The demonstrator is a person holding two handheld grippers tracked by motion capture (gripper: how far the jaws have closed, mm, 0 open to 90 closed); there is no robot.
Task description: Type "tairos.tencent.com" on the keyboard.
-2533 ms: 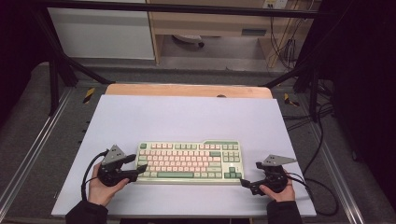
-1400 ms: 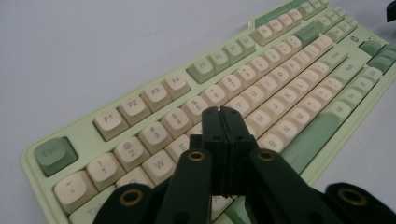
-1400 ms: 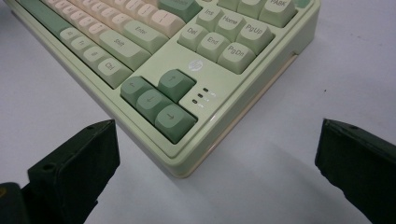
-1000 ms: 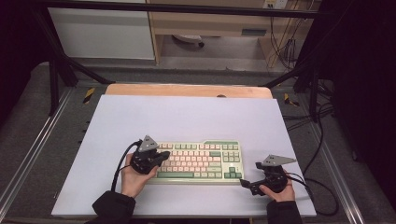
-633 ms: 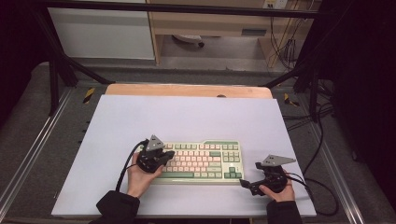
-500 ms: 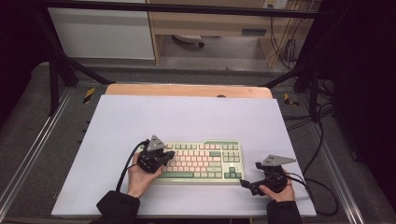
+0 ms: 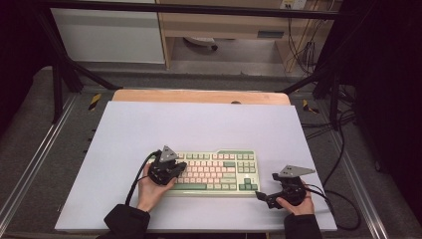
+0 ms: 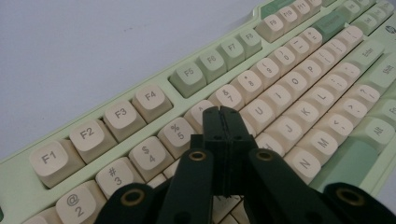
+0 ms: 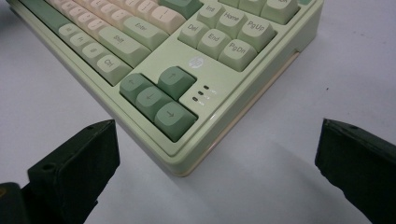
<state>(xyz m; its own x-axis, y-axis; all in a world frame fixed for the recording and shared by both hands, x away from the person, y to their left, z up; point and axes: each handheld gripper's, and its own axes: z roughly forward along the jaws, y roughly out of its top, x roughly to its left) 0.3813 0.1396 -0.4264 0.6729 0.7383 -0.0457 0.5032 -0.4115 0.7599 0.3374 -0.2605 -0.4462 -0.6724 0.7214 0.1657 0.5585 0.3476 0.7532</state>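
Note:
A pale green keyboard (image 7: 221,172) with cream and green keys lies near the front of the white table (image 7: 199,124). My left gripper (image 7: 182,168) is over the keyboard's left part. In the left gripper view my left gripper (image 8: 223,113) has its jaws pressed together with nothing between them, and the tips sit just above the number row of the keyboard (image 8: 140,100), beside the 5 key. My right gripper (image 7: 261,196) rests off the keyboard's front right corner. In the right gripper view my right gripper (image 9: 217,137) stands wide open, and the arrow-key corner of the keyboard (image 9: 196,74) lies just ahead of the jaws.
A wooden strip (image 7: 199,96) runs along the table's far edge. Black cables (image 7: 343,199) trail off the right side by the metal frame rail (image 7: 366,199). The back half of the white surface is bare.
My left hand has moved right, from beside the keyboard's left end to over its left keys, jaws still shut. The right hand has stayed where it was.

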